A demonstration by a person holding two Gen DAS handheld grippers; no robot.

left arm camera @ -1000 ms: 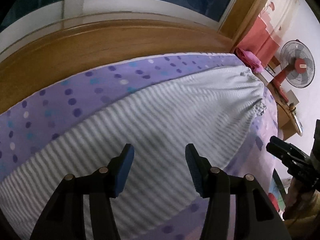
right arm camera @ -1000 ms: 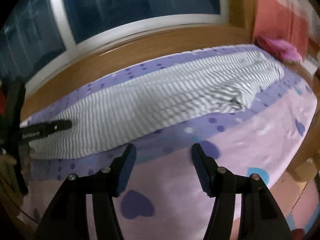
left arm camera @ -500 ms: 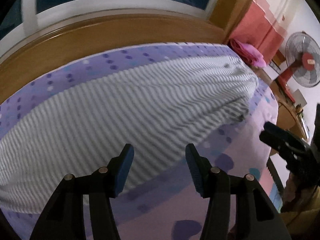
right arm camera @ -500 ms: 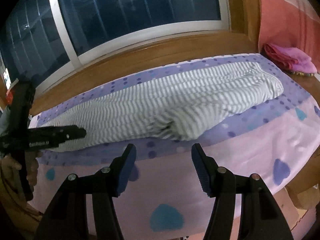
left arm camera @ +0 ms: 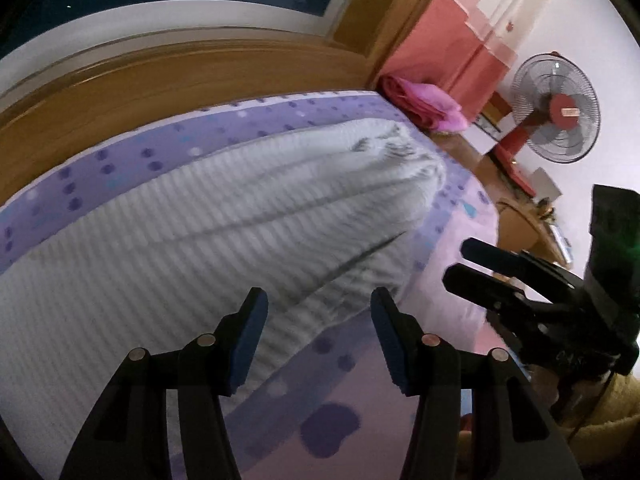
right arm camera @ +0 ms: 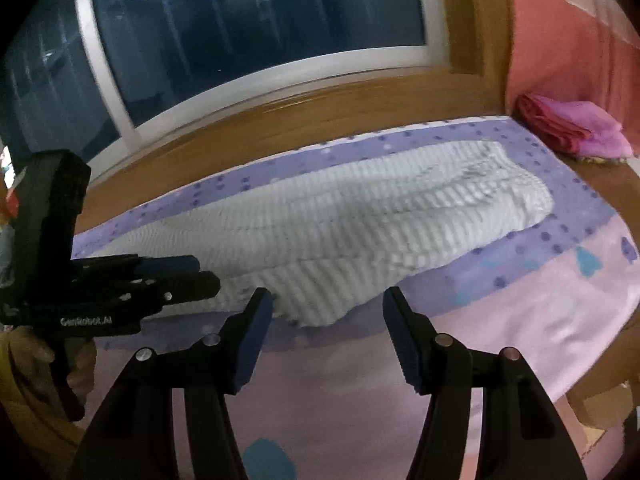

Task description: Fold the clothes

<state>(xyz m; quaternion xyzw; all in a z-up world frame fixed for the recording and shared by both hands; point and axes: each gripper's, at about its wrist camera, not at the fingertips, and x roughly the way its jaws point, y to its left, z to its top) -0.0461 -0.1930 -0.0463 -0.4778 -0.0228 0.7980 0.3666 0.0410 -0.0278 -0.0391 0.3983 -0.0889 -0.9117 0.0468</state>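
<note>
Landmark: grey-and-white striped garment [right arm camera: 360, 236], lying lengthwise on the bed [right arm camera: 540, 312], on the purple dotted band of a pink and purple sheet with heart prints. Long crease runs along its middle; right end bunched and wrinkled.

Left of the garment's near edge, seen from the right wrist: black left gripper [right arm camera: 200, 274], a person's hand [right arm camera: 76, 364] below it. Its blue-padded jaws stand apart, nothing between them; it is off the cloth.

Just in front of the garment's near edge: black right gripper [right arm camera: 326, 324], jaws parted and empty, over the pink part of the sheet.

Behind the garment: wooden ledge [right arm camera: 280, 120] under a dark window [right arm camera: 240, 28].

Beyond the garment's right end: folded pink cloth [right arm camera: 572, 128] against a red curtain [right arm camera: 560, 40]. Further right, from the left wrist view, a red-hubbed standing fan [left arm camera: 556, 108].
</note>
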